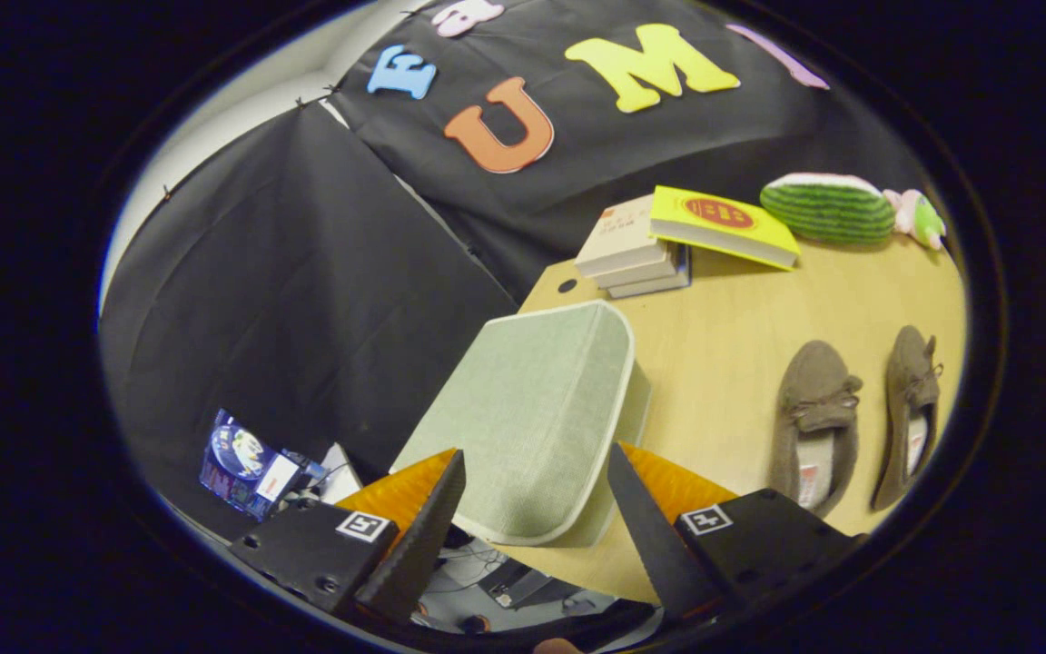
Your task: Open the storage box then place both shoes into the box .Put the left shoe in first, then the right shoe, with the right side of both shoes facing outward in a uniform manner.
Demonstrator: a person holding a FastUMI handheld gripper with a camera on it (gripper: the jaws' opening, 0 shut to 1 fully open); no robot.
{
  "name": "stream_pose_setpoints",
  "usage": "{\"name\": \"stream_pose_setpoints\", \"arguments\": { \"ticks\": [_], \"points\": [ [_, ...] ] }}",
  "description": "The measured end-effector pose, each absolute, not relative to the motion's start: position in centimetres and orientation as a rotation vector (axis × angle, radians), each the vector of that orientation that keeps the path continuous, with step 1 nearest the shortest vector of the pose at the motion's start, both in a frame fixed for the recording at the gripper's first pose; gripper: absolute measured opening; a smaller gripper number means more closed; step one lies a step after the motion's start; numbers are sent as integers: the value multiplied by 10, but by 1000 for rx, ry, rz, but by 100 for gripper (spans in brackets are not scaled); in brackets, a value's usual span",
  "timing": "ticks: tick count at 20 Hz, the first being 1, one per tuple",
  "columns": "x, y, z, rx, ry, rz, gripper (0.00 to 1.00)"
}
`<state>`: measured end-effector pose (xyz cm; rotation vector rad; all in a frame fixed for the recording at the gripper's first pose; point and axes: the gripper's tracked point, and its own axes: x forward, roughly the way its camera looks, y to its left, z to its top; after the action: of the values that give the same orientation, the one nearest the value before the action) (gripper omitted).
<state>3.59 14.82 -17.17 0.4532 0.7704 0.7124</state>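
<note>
Your gripper (pixel 537 495) is spread wide, its two fingers on either side of the one closed storage box (pixel 532 413) on the table (pixel 723 336). Beyond it sits one stack of books (pixel 636 250), then two shoes (pixel 818 422) side by side, apart from the box.

Black cloth (pixel 305 272) drapes the booth's wall across the upper and left frame, with a pale wall (pixel 241 100) behind it at upper left. A light wooden counter (pixel 741 318) fills the right, evenly lit.
</note>
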Motion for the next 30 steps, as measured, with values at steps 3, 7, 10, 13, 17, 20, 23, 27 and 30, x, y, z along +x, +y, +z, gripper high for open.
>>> {"name": "stream_pose_setpoints", "arguments": {
  "ticks": [3, 7, 10, 13, 17, 20, 23, 27, 30],
  "points": [
    [43, 162, -201, 502, 873, 763, 100],
    [46, 170, -221, 598, 974, 791, 100],
    [46, 174, -220, 705, 1040, 810, 97],
    [49, 178, -216, 767, 1068, 818, 89],
    [52, 170, -210, 778, 1081, 794, 75],
    [54, 158, -206, 782, 1060, 775, 51],
    [52, 151, -199, 807, 1057, 761, 22],
    [49, 154, -177, 830, 1048, 796, 6],
    [42, 159, -158, 771, 1011, 816, 6]
  ]
}}
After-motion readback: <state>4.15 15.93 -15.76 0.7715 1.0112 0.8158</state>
